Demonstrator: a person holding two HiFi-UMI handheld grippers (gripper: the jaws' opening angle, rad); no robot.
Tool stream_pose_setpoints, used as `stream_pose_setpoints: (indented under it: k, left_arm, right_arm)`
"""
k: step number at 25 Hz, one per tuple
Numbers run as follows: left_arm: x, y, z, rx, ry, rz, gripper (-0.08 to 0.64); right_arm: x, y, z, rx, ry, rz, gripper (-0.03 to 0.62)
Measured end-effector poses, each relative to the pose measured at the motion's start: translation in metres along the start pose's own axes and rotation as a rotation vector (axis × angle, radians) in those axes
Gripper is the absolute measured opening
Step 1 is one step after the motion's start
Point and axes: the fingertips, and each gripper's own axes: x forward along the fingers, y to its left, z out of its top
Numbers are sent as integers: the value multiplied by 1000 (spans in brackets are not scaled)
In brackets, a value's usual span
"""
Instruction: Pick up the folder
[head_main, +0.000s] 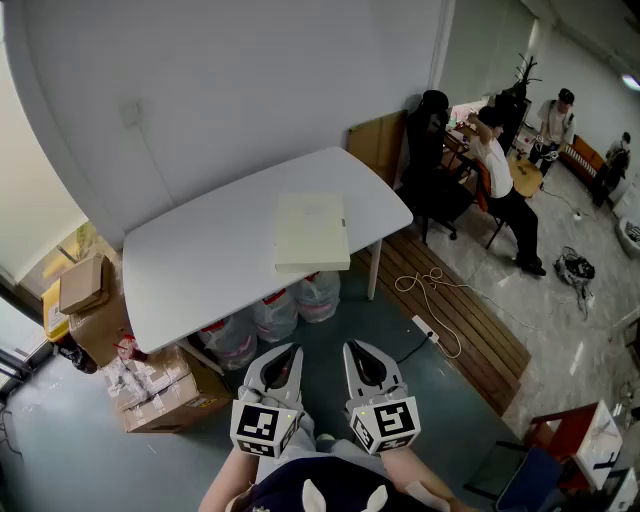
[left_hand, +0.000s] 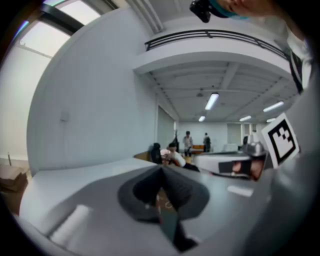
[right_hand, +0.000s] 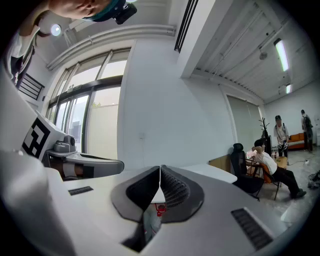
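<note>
Plainly the pickup has not begun. The pale cream, flat rectangular folder (head_main: 312, 232) lies untouched on the white rounded table (head_main: 190, 255), toward its right end. Its near side sits right at the table's front edge, though whether it overhangs cannot be told.

The left gripper (head_main: 287, 352) and the right gripper (head_main: 358, 352) hang side by side close to the person's body, well short of the table and pointing toward it. Each has its jaws clenched together with nothing between them, as each gripper's own view confirms.

The step in hand, by my reading, is the approach. Next, a gripper needs to go forward to the folder's near side and part its jaws. It should then bite the thin edge from the front, since so flat a thing offers little to pinch from above.
</note>
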Motion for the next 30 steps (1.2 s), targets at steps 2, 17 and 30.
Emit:
stream_pose_setpoints:
  k: [2,17,30]
  left_arm:
    - [0,1,-2,1,-2,1,-5]
    - [40,46,1,-15,6,-41,-5]
    - [90,108,6,-28,5,-113,-5]
  right_arm:
    - [1,1,0,1,2,4,14]
    - [57,-7,3,44,-30,-14,14]
    - [138,-10,7,24,-5,-34,14]
